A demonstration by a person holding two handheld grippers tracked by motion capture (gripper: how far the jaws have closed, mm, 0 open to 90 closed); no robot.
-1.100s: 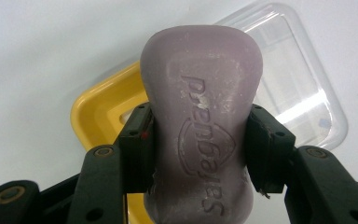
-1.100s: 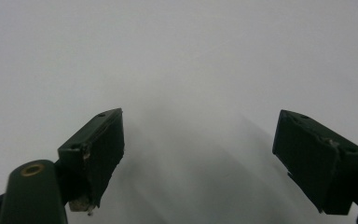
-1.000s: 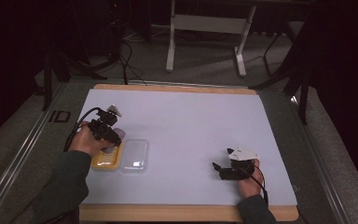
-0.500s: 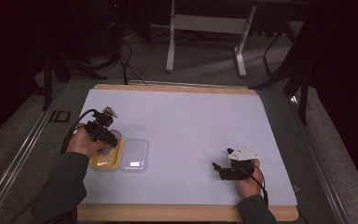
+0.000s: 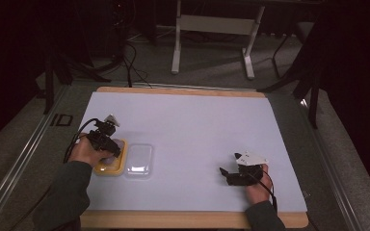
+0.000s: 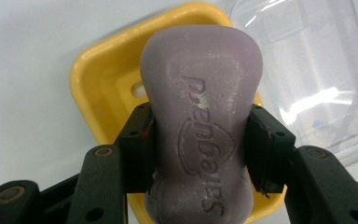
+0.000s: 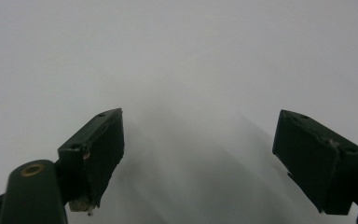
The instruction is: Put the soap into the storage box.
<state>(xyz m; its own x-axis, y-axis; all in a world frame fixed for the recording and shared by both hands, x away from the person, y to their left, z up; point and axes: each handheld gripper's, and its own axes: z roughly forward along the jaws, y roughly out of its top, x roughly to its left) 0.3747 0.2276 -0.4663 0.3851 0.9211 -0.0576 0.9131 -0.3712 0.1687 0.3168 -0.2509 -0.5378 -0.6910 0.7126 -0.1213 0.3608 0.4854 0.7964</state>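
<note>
the left gripper [image 6: 200,154] is clamping a purple soap bar [image 6: 200,121] by its narrow waist, one black jaw pressing on each flank. the bar is looking chalky and matte, rounded at both ends and pinched in the middle, with raised lettering and an oval crest stamped into its top face. it is hanging just above a glossy yellow soap dish [image 6: 93,88], a rounded rectangle of moulded plastic with a stepped floor and a small slot cut through it. toward 2 o'clock from the bar a clear plastic lid [image 6: 317,79] is lying flat on the white table [image 6: 28,70], its thin ribbed walls catching streaks of glare.

in the high view the left gripper [image 5: 105,141] is sitting over the dish [image 5: 110,166] at about 8 o'clock on the table [image 5: 192,125], with the lid [image 5: 139,159] just beside the dish on its 3 o'clock side. the right gripper [image 5: 238,174] is resting at around 5 o'clock, well apart from them, and its blocky black jaws are standing wide with nothing but smooth white surface between them.
</note>
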